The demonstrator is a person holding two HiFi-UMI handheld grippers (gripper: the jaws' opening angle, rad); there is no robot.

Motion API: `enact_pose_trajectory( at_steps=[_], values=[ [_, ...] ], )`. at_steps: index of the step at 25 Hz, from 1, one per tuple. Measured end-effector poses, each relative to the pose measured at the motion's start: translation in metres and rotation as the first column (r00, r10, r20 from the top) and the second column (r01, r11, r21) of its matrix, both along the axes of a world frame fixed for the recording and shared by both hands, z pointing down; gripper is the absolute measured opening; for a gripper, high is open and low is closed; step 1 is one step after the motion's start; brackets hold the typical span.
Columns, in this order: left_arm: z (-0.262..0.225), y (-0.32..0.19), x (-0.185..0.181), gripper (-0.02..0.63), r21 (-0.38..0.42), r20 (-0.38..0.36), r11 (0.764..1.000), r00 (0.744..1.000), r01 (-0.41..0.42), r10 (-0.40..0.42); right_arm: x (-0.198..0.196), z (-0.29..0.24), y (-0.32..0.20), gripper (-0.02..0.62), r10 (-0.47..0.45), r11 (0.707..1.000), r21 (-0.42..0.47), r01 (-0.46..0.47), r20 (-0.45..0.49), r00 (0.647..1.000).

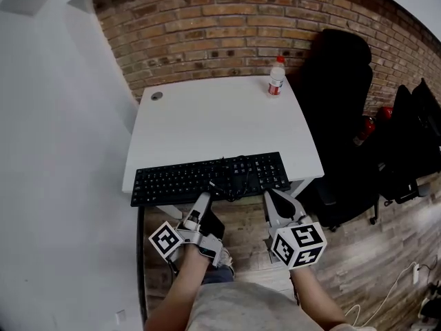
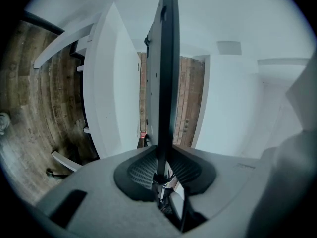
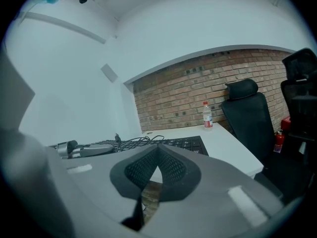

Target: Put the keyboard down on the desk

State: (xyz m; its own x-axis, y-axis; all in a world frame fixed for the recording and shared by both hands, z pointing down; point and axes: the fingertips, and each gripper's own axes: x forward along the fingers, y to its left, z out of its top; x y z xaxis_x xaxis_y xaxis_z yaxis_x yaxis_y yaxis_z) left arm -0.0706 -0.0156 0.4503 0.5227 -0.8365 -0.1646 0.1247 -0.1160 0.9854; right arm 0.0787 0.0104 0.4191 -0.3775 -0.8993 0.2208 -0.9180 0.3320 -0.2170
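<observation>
A black keyboard [image 1: 179,181] lies along the near edge of the white desk [image 1: 213,123], with its cable [image 1: 238,174] bunched on the keys. My left gripper [image 1: 207,197] is shut on the keyboard's front edge. In the left gripper view the keyboard [image 2: 166,73] runs edge-on between the pads of that gripper [image 2: 162,170], and a narrow gap shows between it and the desk top [image 2: 106,83]. My right gripper [image 1: 272,197] hovers just below the desk's front edge, right of the left one. Its jaws [image 3: 158,150] are shut on nothing, a little short of the keyboard [image 3: 190,144].
A plastic bottle [image 1: 276,76] with a red label stands at the desk's far right corner, also in the right gripper view [image 3: 207,115]. A black office chair [image 1: 341,102] sits right of the desk. A brick wall is behind, a white wall on the left.
</observation>
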Motion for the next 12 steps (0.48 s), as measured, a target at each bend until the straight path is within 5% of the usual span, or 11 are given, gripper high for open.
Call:
enact_pose_trajectory(
  at_steps=[12],
  values=[
    [-0.001, -0.086, -0.011, 0.077, 0.005, 0.005, 0.998, 0.998, -0.061, 0.061, -0.015, -0.007, -0.079, 0.006, 0.048, 0.999, -0.013, -0.048, -0.025, 0.999]
  ],
)
